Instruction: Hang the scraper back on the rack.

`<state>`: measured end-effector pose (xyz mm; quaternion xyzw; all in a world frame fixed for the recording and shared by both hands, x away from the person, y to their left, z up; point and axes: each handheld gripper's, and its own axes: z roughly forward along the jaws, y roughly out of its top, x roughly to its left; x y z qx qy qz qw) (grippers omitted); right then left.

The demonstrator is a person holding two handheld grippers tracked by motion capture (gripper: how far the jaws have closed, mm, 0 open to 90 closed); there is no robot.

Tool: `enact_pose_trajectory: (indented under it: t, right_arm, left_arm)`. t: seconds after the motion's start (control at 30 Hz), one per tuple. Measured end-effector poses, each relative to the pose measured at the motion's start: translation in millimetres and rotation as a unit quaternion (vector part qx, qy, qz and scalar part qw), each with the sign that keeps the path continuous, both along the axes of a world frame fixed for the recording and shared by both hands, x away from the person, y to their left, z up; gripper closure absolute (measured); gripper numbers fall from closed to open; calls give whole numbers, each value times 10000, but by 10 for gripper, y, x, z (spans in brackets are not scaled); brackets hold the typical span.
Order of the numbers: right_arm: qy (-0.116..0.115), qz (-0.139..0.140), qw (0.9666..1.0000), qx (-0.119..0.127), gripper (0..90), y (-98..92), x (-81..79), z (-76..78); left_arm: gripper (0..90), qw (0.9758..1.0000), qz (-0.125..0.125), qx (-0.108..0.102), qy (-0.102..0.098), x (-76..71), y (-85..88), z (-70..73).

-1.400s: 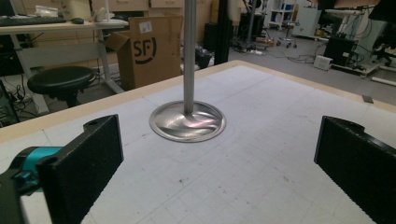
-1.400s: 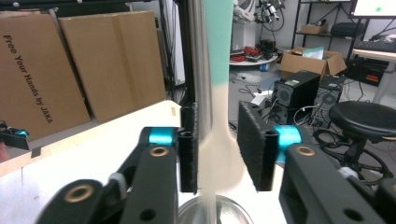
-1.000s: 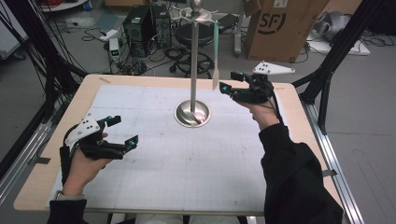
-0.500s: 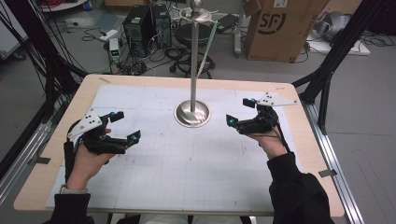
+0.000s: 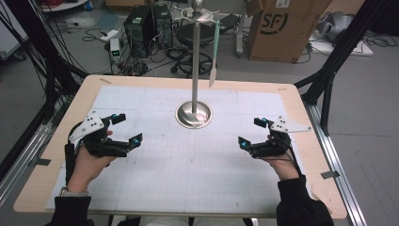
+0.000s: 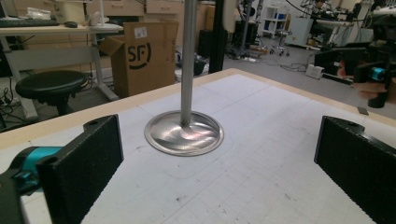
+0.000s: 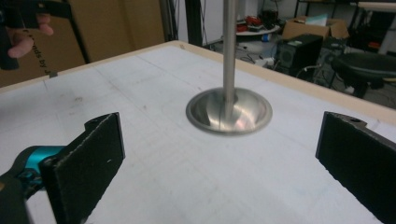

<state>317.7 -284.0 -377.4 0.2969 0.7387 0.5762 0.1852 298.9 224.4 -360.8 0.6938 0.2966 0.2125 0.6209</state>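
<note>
**A:** Steel stand mid-table, pale spatula hanging off its top disc. That's the high view. Grippers?

**B:** Left gripper & right gripper sit low, either side of the stand, both spread wide, nothing held.

**A:** Left gripper view?

**B:** Stand dead ahead btwn gaping jaws, empty.

**A:** Right gripper view?

**B:** Same stand; jaws have just been opening, nothing btwn them. Hang-up step looks done, spatula well apart from both. Next move, prob.: reach up w/ jaws wide, square to the handle.
</note>
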Motion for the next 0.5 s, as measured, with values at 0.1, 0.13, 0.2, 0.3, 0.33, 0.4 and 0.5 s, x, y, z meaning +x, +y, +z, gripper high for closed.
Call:
enact_pose_trajectory:
  t: [0.1,0.13,0.2,0.3,0.33,0.4,0.5]
  right_arm:
    - [97,-25,9999,58,1,-130,-66,-90]
    - [155,-63,9999,29,1,-178,-81,-108]
    - [144,-226,9996,104,1,-285,-113,-147]
    - [242,-392,9985,307,1,-460,-139,-197]
    - [242,-392,9985,307,1,-460,-139,-197]
    - [252,-519,9969,542,2,-647,-155,-201]
    - [309,-458,9923,1111,1,-824,-174,-167]
  left_arm:
    - [17,10000,20,12,36,13,2,-15]
    - [17,10000,13,36,33,14,1,-22]
    - [17,10000,10,76,11,16,5,-26]
    - [17,9998,113,166,42,39,74,-60]
    - [17,9998,159,129,68,48,110,-78]
    - [17,9996,257,69,113,59,174,-108]
    - [17,9995,235,-81,171,65,209,-114]
